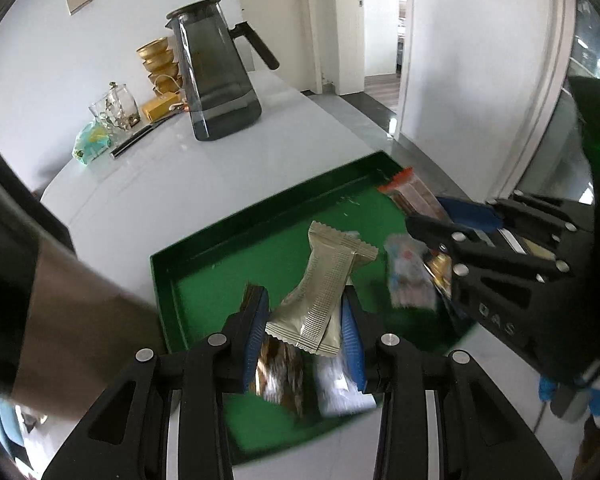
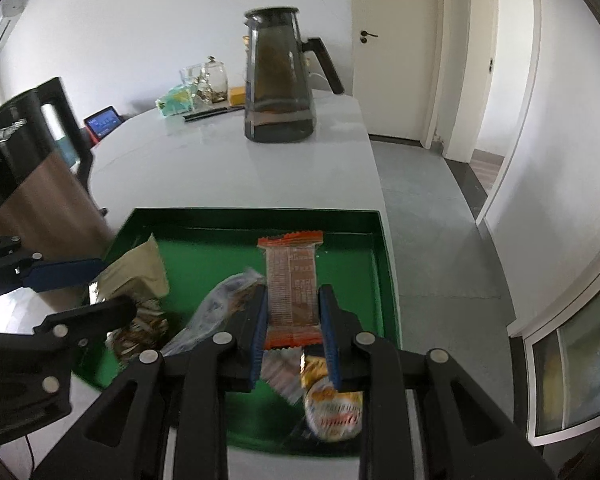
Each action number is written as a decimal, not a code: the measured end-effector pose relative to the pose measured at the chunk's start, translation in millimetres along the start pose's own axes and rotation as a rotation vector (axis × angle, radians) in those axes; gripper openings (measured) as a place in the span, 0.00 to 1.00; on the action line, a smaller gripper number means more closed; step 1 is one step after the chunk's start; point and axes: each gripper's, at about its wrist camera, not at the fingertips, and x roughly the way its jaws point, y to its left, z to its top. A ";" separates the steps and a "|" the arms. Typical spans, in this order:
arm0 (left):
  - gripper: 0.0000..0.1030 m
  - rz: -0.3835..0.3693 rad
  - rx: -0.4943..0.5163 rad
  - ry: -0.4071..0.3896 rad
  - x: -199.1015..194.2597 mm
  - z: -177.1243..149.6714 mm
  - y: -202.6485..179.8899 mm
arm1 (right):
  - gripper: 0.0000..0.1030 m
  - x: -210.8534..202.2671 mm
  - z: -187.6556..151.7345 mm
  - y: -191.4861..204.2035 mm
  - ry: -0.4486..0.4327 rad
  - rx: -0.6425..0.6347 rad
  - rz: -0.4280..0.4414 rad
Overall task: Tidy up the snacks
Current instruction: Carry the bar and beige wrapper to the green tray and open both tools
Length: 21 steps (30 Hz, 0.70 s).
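One green tray (image 2: 384,264) sits on one white worktop (image 2: 228,168). About six snack packets show at the tray; blur hides any more: one beige (image 1: 324,292), one orange-ended (image 2: 292,284), one clear (image 2: 216,304), one brown-patterned (image 1: 280,376), one white (image 1: 340,388), one yellow (image 2: 332,408). Two grippers: left (image 1: 306,332), right (image 2: 296,340). One dark glass jug (image 2: 278,80), one kettle (image 2: 32,184).

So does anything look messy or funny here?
A bit. The green tray sticks out past the white table's near edge, over the floor. Both grippers are clamped on bunches of packets: the left gripper on a beige packet, the right gripper on an orange-ended packet.
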 end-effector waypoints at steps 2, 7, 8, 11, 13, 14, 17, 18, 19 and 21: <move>0.30 0.004 -0.017 0.015 13.9 3.2 3.8 | 0.00 10.4 0.9 -2.2 0.012 0.003 -0.006; 0.30 0.011 -0.052 0.047 41.9 6.2 11.9 | 0.00 33.9 4.8 1.0 0.047 -0.023 -0.005; 0.30 0.012 -0.054 0.052 45.7 6.4 11.8 | 0.00 39.0 5.5 2.4 0.055 -0.035 -0.008; 0.31 0.017 -0.054 0.063 54.8 5.0 11.2 | 0.00 51.4 6.5 3.0 0.074 -0.046 -0.015; 0.31 0.026 -0.052 0.066 58.9 3.7 11.9 | 0.00 57.9 6.2 1.8 0.084 -0.043 -0.016; 0.31 0.033 -0.047 0.068 60.7 4.1 12.1 | 0.00 61.1 5.7 1.2 0.090 -0.040 -0.016; 0.31 0.039 -0.056 0.076 66.1 4.9 14.2 | 0.00 68.1 4.1 2.2 0.105 -0.038 -0.011; 0.31 0.041 -0.059 0.081 67.9 4.7 14.9 | 0.00 69.8 3.8 2.9 0.108 -0.040 -0.011; 0.31 0.042 -0.061 0.086 69.9 4.6 15.8 | 0.00 72.0 4.3 4.0 0.111 -0.043 -0.013; 0.31 0.040 -0.069 0.102 75.2 2.4 17.0 | 0.00 74.4 5.2 5.2 0.114 -0.046 -0.014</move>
